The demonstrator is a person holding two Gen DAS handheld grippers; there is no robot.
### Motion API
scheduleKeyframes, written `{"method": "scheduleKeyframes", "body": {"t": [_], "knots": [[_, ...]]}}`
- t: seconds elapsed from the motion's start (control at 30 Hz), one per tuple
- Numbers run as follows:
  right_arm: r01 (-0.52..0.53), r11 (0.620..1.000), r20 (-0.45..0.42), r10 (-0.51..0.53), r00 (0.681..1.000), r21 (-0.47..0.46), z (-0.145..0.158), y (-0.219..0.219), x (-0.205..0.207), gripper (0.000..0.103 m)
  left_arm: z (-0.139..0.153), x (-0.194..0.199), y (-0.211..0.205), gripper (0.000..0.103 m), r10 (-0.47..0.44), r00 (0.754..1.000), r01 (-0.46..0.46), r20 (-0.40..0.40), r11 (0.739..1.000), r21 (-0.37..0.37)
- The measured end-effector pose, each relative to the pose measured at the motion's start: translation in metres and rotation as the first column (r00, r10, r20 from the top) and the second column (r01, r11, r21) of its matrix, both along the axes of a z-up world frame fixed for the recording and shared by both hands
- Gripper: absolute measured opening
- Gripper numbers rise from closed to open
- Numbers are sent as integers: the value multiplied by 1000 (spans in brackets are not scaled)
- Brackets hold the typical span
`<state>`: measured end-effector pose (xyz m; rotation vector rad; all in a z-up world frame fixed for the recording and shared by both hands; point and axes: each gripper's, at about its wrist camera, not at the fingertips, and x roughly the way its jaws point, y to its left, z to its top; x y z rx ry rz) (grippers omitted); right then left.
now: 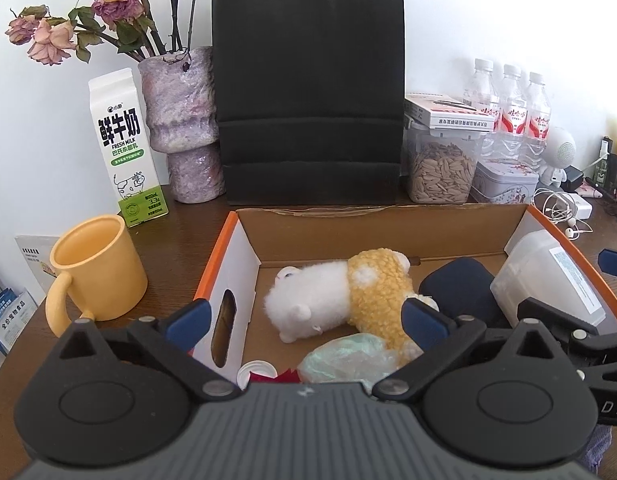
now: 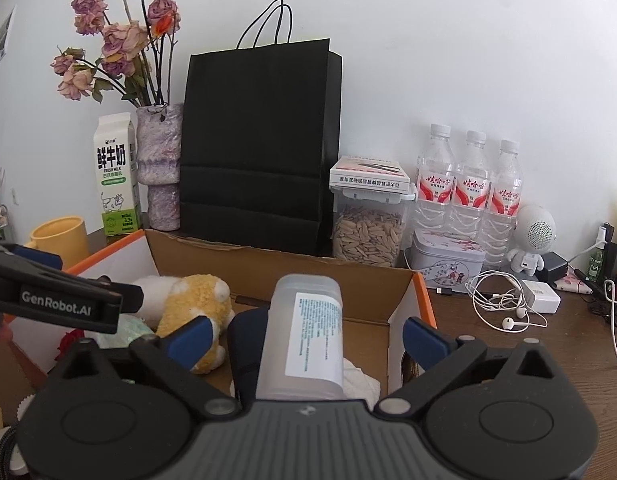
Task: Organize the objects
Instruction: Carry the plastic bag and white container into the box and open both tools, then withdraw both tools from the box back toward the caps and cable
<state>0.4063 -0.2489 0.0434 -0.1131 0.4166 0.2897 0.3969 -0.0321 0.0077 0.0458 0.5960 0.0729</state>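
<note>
An open cardboard box with orange edges holds a white and yellow plush toy, a dark blue pouch, a frosted plastic container with a label, and a pale green plastic bag. My left gripper is open above the box's near left part, empty. My right gripper is open, its fingers either side of the frosted container without touching it. The plush lies to the left in the right wrist view. The right gripper also shows in the left wrist view.
A yellow mug stands left of the box. Behind are a milk carton, a vase of dried roses, a black paper bag, a seed jar, three water bottles, a tin, earphones.
</note>
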Motion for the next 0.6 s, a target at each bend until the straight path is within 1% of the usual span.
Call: {"method": "scheduleKeyframes", "body": {"t": [0.27, 0.6], "knots": [[0, 1000, 25, -1, 1000, 4, 7, 1, -15, 102, 5, -15, 1, 103, -5, 1000, 5, 3, 1000, 2], [11, 1000, 32, -12, 999, 13, 15, 3, -47, 102, 16, -51, 6, 103, -7, 1000, 7, 6, 1000, 0]]}}
